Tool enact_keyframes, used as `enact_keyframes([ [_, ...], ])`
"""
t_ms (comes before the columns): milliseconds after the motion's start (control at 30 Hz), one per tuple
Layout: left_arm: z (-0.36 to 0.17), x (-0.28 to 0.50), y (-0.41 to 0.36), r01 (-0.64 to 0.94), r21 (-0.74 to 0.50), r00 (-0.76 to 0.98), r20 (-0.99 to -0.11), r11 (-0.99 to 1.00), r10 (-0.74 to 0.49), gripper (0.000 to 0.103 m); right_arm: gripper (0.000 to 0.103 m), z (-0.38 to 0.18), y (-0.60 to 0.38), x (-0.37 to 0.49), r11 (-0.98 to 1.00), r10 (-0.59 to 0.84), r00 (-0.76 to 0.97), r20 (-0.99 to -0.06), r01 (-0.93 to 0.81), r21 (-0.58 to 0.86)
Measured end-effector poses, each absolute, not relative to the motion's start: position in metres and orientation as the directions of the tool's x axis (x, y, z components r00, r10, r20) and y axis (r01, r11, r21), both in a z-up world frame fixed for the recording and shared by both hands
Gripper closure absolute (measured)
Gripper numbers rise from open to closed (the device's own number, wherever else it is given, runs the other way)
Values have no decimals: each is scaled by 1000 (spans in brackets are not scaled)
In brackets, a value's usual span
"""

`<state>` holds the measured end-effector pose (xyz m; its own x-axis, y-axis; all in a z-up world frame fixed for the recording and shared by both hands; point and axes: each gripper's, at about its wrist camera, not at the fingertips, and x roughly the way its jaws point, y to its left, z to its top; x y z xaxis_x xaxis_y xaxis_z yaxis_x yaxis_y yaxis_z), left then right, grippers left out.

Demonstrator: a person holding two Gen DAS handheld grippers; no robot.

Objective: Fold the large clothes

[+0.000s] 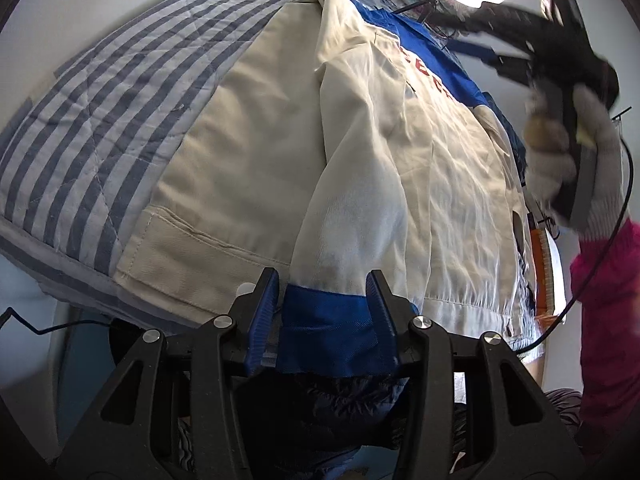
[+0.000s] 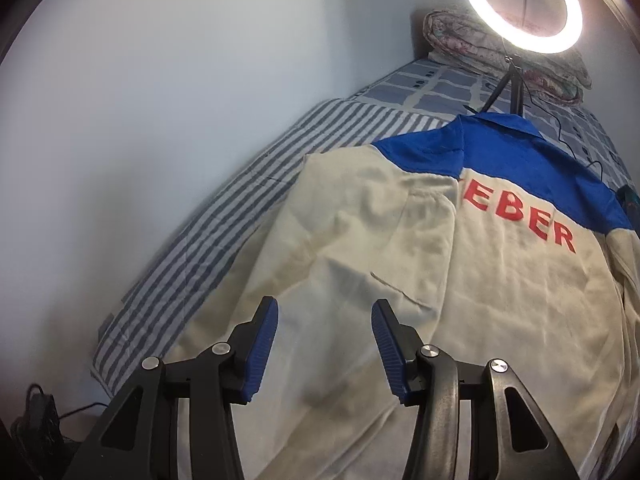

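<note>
A cream jacket point(image 1: 248, 168) with a blue yoke point(image 2: 520, 156) and red letters point(image 2: 520, 220) lies back-up on the bed. One sleeve point(image 1: 352, 200) is folded lengthwise over its back. The sleeve's blue cuff point(image 1: 328, 332) sits between the fingers of my left gripper point(image 1: 322, 280), which stands open, with a gap at the left pad. In the right wrist view my right gripper point(image 2: 324, 308) hovers open over the cream back panel with nothing between its fingers. The left wrist view shows the right gripper point(image 1: 466, 40) blurred at upper right, held by a gloved hand point(image 1: 600, 176).
A blue-and-white striped quilt point(image 2: 200, 240) covers the bed, with a pale wall point(image 2: 160, 120) along its left side. A ring light point(image 2: 520, 4) on a tripod and a folded blanket point(image 2: 448, 40) stand at the head. A black adapter and cable point(image 2: 40, 420) lie on the floor.
</note>
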<state>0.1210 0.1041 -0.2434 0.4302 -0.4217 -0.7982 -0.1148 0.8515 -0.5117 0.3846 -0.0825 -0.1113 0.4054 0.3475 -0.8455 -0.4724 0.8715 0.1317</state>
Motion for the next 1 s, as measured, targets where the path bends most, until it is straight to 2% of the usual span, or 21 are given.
enact_keyframes([
  [167, -247, 125, 106, -115, -533, 433, -786, 838, -440, 58, 52, -118, -48, 410, 865, 342, 406, -848, -488, 116],
  [333, -250, 126, 103, -99, -537, 421, -785, 838, -453, 68, 52, -130, -25, 435, 872, 314, 398, -862, -480, 96],
  [400, -249, 126, 102, -97, -534, 425, -785, 840, -450, 85, 52, -137, -17, 445, 877, 289, 395, -872, -474, 76],
  [500, -247, 125, 102, -94, -543, 428, -779, 835, -458, 94, 52, -149, -3, 460, 886, 253, 393, -884, -461, 48],
  [700, -234, 121, 98, -60, -531, 454, -769, 846, -451, 97, 52, -174, 23, 483, 904, 165, 382, -909, -427, -16],
  [733, -233, 120, 99, -57, -531, 455, -767, 845, -451, 97, 55, -180, 29, 486, 902, 130, 384, -914, -429, -52],
  [767, -233, 120, 100, -56, -531, 456, -767, 845, -452, 97, 69, -184, 33, 488, 899, 111, 385, -916, -432, -72],
  [867, -232, 116, 104, -56, -532, 463, -763, 845, -451, 98, 94, -191, 39, 493, 897, 81, 386, -919, -431, -102],
  [933, -229, 112, 109, -54, -519, 476, -764, 853, -435, 99, 101, -187, 39, 495, 902, 89, 397, -913, -421, -95],
  [1000, -226, 106, 114, -64, -500, 492, -769, 864, -409, 99, 103, -178, 38, 498, 911, 116, 407, -906, -407, -66],
])
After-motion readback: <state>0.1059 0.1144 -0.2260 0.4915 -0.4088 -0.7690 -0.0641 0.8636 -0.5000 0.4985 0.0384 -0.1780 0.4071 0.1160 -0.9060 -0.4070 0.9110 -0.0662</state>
